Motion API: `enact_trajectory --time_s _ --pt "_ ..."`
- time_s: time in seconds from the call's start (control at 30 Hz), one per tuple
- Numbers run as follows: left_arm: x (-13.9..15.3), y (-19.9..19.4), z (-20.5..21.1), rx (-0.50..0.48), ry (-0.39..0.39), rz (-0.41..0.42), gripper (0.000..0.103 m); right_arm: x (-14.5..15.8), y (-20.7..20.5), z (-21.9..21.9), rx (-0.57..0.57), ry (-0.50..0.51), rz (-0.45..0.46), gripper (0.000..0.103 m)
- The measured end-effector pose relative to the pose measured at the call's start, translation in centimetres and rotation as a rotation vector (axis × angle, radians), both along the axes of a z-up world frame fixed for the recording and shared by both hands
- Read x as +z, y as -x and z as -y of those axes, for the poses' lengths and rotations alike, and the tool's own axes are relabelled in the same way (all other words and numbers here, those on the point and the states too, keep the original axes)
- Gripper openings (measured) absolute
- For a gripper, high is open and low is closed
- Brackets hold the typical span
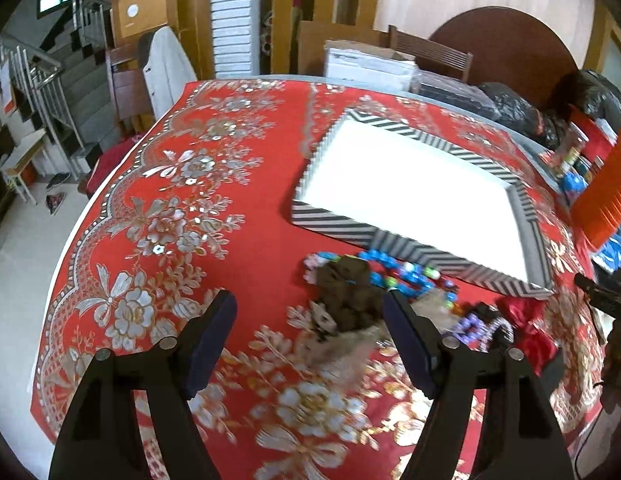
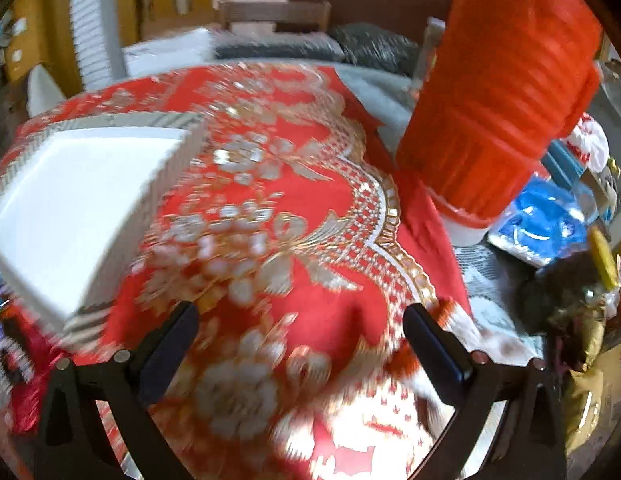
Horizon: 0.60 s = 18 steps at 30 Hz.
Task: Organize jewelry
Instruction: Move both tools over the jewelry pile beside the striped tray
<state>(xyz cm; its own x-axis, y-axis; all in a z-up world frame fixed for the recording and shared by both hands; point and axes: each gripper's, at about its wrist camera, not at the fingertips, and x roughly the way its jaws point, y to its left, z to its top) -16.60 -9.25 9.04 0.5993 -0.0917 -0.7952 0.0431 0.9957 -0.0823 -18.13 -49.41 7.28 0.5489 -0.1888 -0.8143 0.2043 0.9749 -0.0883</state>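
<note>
Left gripper (image 1: 310,312) spread wide above the jewelry heap (image 1: 374,292)
Right gripper (image 2: 300,320) also spread, empty, over the red tablecloth (image 2: 310,208) beside the striped tray (image 2: 178,160)

The tabletop (image 1: 238,128) is covered with a red cloth on which shiny silver and gold flowers are woven or printed, and the tray (image 1: 510,284) is seen with a smooth, matt white inside and a rim of striped black-and-white paper or card. The beads (image 1: 406,274) look like glossy coloured plastic, while the dark lump (image 1: 346,292) beside them looks rough and matt. The left tool (image 1: 308,340) and right tool (image 2: 300,344) are made of matt black plastic with small metal pins, and the ribbed orange container (image 2: 498,92) looks like semi-glossy plastic.
</note>
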Motion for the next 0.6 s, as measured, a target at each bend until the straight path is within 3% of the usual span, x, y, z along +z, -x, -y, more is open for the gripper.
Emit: enact_trajectory --time_s 0.13,0.3,0.6 --pt "0.5 0.9 1.5 -0.038 0.002 -0.004 0.059 3.9 3.2 -2.0 0.020 -0.053 0.105 0.103" --pt "1.1 1.8 2.9 -0.068 0.007 0.019 0.058 7.4 5.9 -4.3 0.059 -0.025 0.175 0.103" --pt "1.6 2.7 4.2 -0.086 0.008 0.018 0.058 8.1 8.1 -7.2 0.122 -0.056 0.184 0.103"
